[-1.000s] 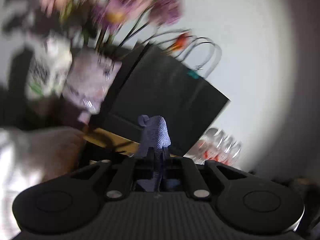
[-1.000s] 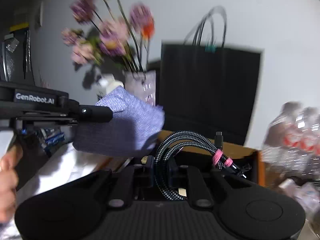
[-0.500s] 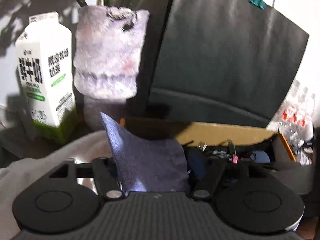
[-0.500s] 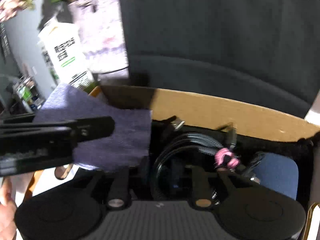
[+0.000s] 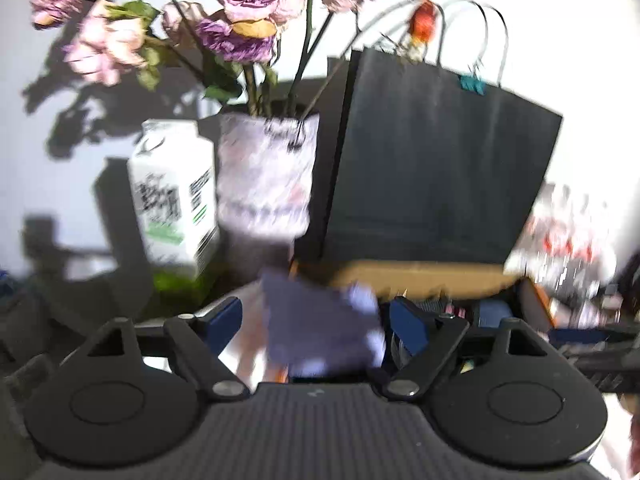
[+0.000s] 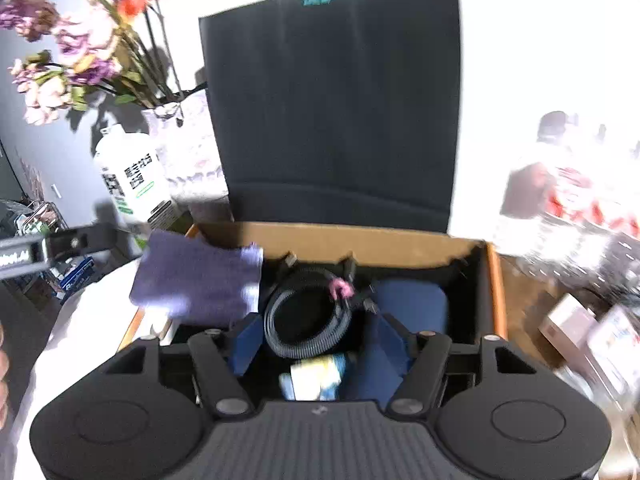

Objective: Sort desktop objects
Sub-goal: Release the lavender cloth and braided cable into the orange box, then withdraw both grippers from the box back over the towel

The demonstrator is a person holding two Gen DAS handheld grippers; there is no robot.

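In the left view, the left gripper (image 5: 318, 320) is opening and its jaws are apart, with the purple cloth (image 5: 320, 328) loose between them at the box's (image 5: 416, 276) left edge. In the right view, the right gripper (image 6: 318, 338) is opening too, holding nothing, and the cable (image 6: 308, 320) lies coiled in the box (image 6: 360, 240) with the cloth (image 6: 196, 280) on its left rim. I think these two are nearly put away, and things far right may still need sorting.

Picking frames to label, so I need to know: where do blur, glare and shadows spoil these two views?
Left wrist: motion blur smears the purple cloth and milk carton; flowers cast hard shadows on the wall. Right wrist: coiled cable fairly sharp, water bottles washed out by glare; both edges bend, fisheye.
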